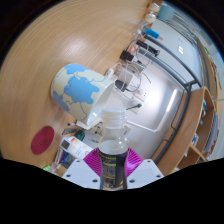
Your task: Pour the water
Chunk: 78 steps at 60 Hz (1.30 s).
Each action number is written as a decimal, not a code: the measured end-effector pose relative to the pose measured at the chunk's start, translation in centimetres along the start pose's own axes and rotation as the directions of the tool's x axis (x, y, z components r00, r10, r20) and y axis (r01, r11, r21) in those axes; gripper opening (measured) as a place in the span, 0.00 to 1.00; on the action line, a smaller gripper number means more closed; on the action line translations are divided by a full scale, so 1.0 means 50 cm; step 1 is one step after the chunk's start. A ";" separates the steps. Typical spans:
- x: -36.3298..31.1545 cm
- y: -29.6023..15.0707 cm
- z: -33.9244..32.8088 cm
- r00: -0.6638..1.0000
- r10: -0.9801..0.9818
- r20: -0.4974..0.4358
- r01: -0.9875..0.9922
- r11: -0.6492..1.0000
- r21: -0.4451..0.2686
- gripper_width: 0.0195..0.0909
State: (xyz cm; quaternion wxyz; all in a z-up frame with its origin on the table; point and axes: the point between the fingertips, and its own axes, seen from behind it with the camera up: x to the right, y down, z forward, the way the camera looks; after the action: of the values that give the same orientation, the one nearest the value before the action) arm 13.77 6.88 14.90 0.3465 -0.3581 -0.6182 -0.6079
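While we hold the gripper [113, 172] clamped on a clear water bottle [114, 152], it stands upright between the purple pads [93, 160], above the wooden table [40, 70], near a globe [78, 85].

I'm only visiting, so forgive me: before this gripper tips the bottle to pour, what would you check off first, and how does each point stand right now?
1. Bottle between the fingers: ok, it stands upright between the pink pads.
2. Both fingers pressing on it: cannot tell, the contact is hidden.
3. Cap off: cannot tell; the top is hard to make out.
4. Receiving vessel ahead: ok, a clear glass container stands beyond the bottle.
5. Path clear: not ok, a white object lies between bottle and container.
6. Water level in the bottle: cannot tell.
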 end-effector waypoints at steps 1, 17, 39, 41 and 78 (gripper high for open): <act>-0.001 0.002 -0.002 1.000 0.031 0.003 -0.031 1.000 0.000 0.09; -0.043 0.072 -0.046 0.600 0.795 0.089 -0.794 0.605 -0.061 0.09; -0.147 0.050 -0.019 -0.447 0.874 0.190 -0.890 -0.414 -0.190 0.10; -0.156 0.048 -0.014 -0.468 0.863 0.189 -0.880 -0.435 -0.192 0.10; -0.168 0.030 -0.007 -0.523 0.837 0.162 -0.851 -0.501 -0.161 0.26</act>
State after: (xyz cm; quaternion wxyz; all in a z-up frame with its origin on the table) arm 19.27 6.35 8.41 0.6378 -0.7661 -0.0485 0.0625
